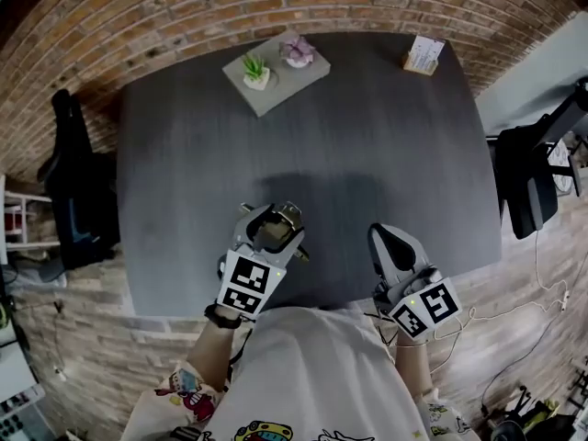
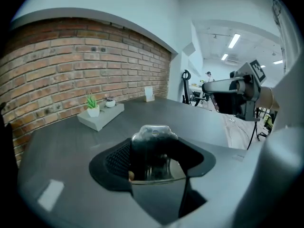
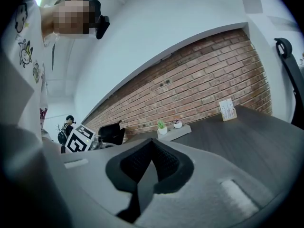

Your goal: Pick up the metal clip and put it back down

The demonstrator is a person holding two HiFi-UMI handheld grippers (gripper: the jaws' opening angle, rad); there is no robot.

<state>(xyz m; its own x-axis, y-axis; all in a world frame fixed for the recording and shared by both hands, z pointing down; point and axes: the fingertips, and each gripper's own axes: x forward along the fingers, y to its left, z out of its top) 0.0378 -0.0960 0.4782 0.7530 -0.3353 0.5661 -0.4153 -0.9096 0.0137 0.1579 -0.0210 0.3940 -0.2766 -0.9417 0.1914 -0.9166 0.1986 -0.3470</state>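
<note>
My left gripper [image 1: 274,226] is low over the near edge of the dark grey table [image 1: 367,136] and is shut on the metal clip [image 1: 287,217]. In the left gripper view the shiny clip [image 2: 153,148] stands upright between the black pads [image 2: 116,159], and its rounded top pokes out past them. My left gripper [image 2: 152,167] holds it just over the tabletop. My right gripper [image 1: 384,243] is to the right, near the table's front edge. Its jaws are pressed together and hold nothing. In the right gripper view, the right gripper [image 3: 151,161] shows no gap between its pads.
A grey slab [image 1: 276,73] with two small potted plants lies at the table's far side. A card stand [image 1: 423,55] sits at the far right corner. A black bag [image 1: 78,191] stands to the left of the table, a black chair [image 1: 528,177] to the right.
</note>
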